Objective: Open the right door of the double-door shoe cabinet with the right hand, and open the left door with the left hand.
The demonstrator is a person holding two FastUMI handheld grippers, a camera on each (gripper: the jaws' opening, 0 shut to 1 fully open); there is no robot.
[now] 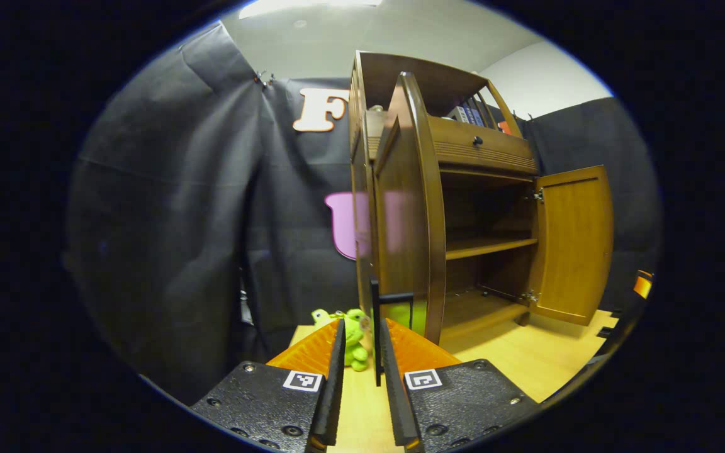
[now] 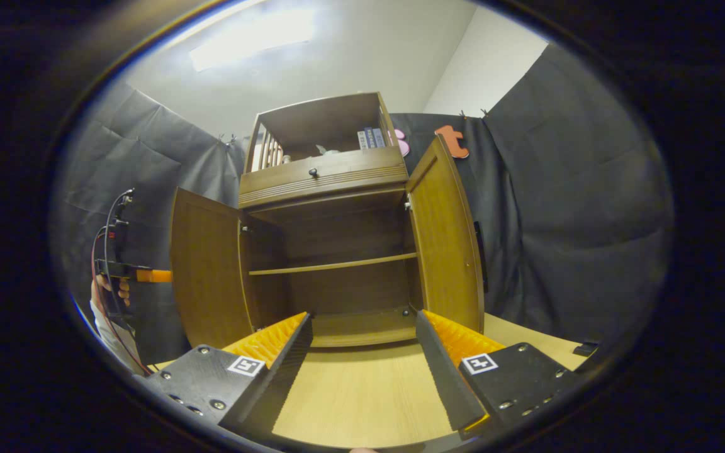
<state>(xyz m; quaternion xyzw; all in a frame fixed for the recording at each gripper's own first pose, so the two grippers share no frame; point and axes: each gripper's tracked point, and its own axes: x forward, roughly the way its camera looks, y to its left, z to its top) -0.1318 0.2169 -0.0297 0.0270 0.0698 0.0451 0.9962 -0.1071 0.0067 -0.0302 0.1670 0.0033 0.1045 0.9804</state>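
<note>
1. Standing open on both sides, the shoe cabinet point(image 2: 331, 251) sits on the wooden surface point(image 2: 362, 390), shelves bare inside.
2. Left gripper point(image 1: 360, 352): fingers drawn close with a narrow gap, straddling the dark upright handle point(image 1: 376, 333) of the left door point(image 1: 410, 214). Contact on both sides cannot be confirmed, so I cannot tell whether it grips or just brackets the handle.
3. Key relation: the left door's edge lies dead ahead of the left gripper, its long axis vertical, the door swung out edge-on toward the camera. The handle runs vertical too, between the fingers.
4. Right gripper point(image 2: 362, 352): released, fingers spread wide, holding nothing, low over the surface and facing the cabinet interior. The right door point(image 2: 447, 245) lies just to its right and ahead, already swung out.
5. Judgement: task looks near complete; the left hand may only need to let go.
6. A green plush toy point(image 1: 353, 336) sits on the surface just beyond the left gripper.
7. Room: black cloth walls, white ceiling with a light panel.
</note>
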